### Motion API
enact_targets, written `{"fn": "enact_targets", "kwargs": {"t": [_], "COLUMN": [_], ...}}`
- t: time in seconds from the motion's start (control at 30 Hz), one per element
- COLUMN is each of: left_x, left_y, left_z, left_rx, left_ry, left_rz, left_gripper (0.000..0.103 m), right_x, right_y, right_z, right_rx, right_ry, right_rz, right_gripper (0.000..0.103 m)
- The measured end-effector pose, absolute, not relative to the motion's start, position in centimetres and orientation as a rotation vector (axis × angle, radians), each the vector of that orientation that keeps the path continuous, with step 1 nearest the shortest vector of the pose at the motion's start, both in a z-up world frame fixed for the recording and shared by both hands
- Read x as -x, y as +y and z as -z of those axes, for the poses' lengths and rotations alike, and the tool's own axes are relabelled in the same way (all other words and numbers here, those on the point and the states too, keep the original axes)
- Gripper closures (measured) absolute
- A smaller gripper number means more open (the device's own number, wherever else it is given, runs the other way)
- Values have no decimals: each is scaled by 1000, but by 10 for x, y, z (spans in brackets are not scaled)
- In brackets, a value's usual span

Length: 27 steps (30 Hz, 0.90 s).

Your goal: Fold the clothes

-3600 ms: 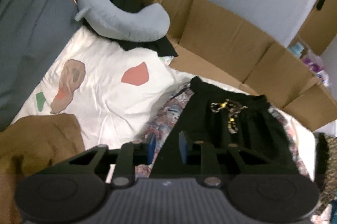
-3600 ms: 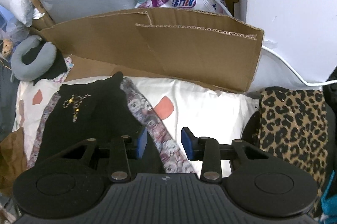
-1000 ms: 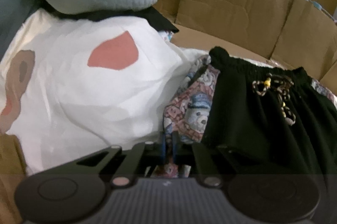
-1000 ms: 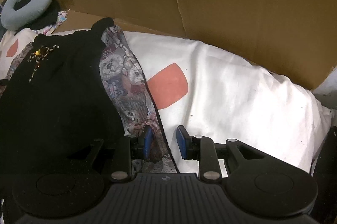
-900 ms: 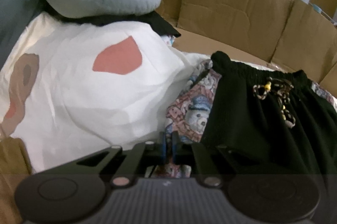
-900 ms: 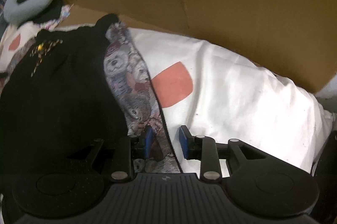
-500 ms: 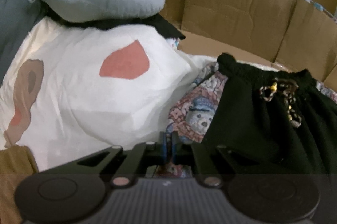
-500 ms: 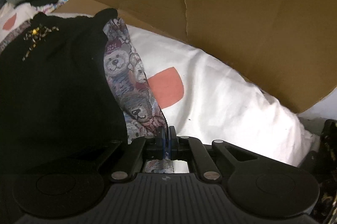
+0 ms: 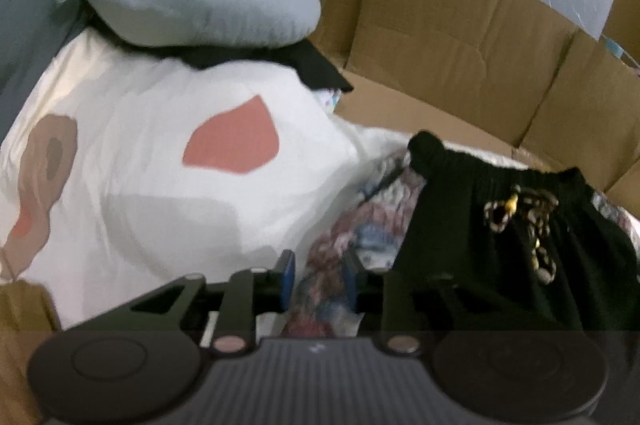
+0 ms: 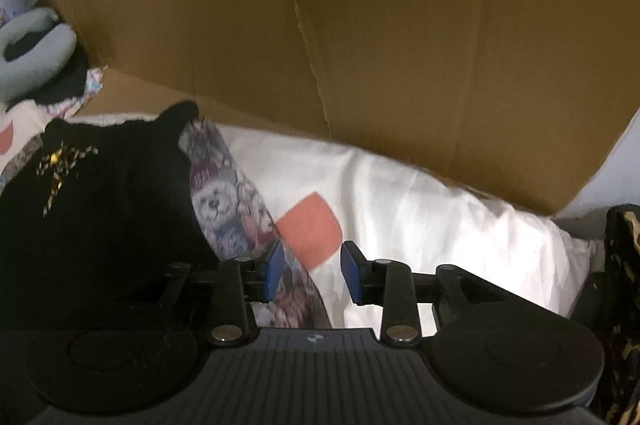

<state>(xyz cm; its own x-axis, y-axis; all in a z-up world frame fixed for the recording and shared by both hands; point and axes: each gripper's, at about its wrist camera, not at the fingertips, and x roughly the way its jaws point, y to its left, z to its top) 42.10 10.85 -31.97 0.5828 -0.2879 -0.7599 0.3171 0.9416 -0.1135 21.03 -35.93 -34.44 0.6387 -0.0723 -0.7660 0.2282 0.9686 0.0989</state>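
Black knit shorts (image 9: 500, 257) with a leopard-print drawstring (image 9: 520, 213) lie flat on top of a teddy-bear print garment (image 9: 360, 237), which sticks out as a strip along both sides of them. The pile rests on a white sheet (image 9: 140, 193) with salmon-pink patches. The left gripper (image 9: 320, 281) sits low at the bear-print edge on the shorts' left side, its blue-padded fingers spread apart with the printed cloth lying between them, not pinched; the shorts begin just beside its right finger. Seen from the other side, the shorts (image 10: 100, 209) fill the left half of the right wrist view, and the bear-print strip (image 10: 228, 209) runs down to the right gripper (image 10: 312, 273), whose fingers are also spread wide. The strip passes by the left finger and under the gap, while the right finger hangs over bare sheet (image 10: 420, 217) near a pink patch. Behind the bedding stands a wall of brown cardboard (image 10: 380, 65). A grey U-shaped neck pillow (image 9: 192, 5) rests on dark cloth at the far left corner of the sheet, well apart from the shorts. A leopard-print fabric (image 10: 624, 265) shows at the right edge of the right wrist view
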Motion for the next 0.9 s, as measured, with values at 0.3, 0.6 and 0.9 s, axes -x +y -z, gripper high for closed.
{"fn": "enact_targets", "kwargs": {"t": [0.3,0.6,0.9], "left_x": [-427,-430,-443], "left_y": [92,98,86], "left_z": [332,326,337], "left_rx": [-77,-20,-46], "left_ry": [894,855,877], "left_rz": [334,351,364], "left_gripper": [76,76,76], "right_x": [-231,-237,-251], "right_y": [-363,-364,-350], "right_z": [361,357,363], "right_rx": [-283,-265,-251], "right_ry": [853,830,835], "right_rz": [149,131,104], "right_gripper": [64,64,64]}}
